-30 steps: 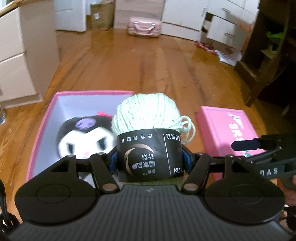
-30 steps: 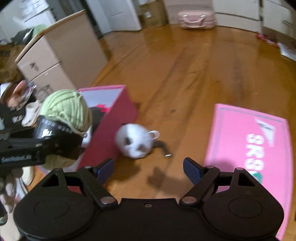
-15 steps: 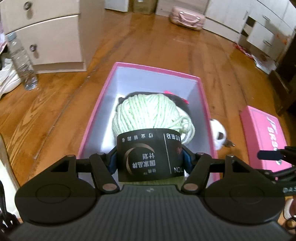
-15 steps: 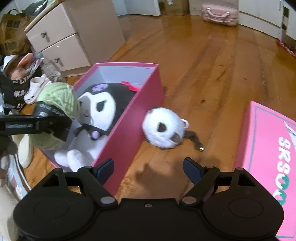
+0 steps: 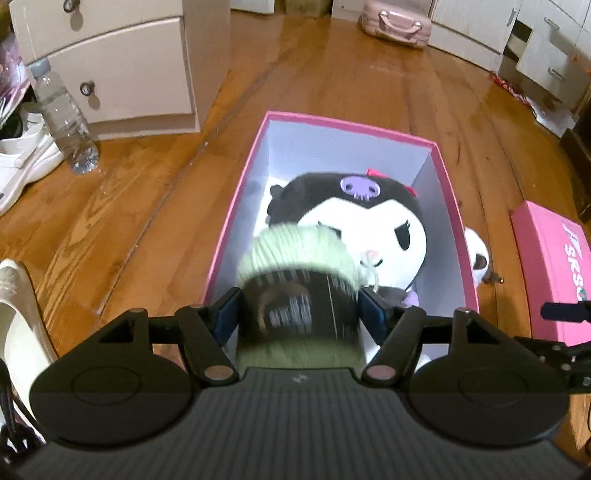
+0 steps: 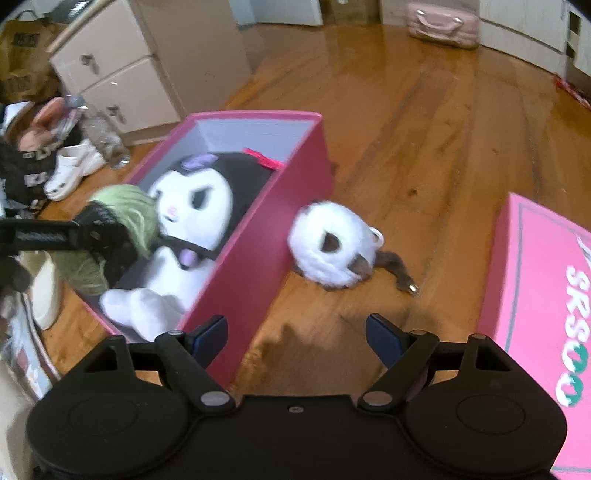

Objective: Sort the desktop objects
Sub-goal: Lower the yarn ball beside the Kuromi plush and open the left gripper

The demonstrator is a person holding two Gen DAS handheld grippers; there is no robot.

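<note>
My left gripper [image 5: 299, 314] is shut on a pale green yarn ball [image 5: 295, 254] with a black paper band, held over the near left corner of an open pink box [image 5: 448, 184]. A black and white plush doll [image 5: 369, 225] lies in the box. In the right wrist view the yarn ball [image 6: 122, 206] sits in the left gripper beside the doll [image 6: 199, 206] at the box's [image 6: 280, 229] left side. My right gripper [image 6: 295, 332] is open and empty above the wood floor, just right of the box. A small white fluffy toy [image 6: 328, 247] lies on the floor ahead of it.
A pink box lid [image 6: 546, 295] lies on the floor at right, also in the left wrist view [image 5: 554, 266]. A drawer cabinet [image 5: 118, 62], a plastic bottle [image 5: 62, 118] and white shoes [image 5: 22, 162] stand at left. A pink case [image 5: 395, 18] stands far back.
My left gripper has carried the yarn ball left and down toward the box's near left corner, uncovering the doll. My right gripper has moved closer to the box and the white toy.
</note>
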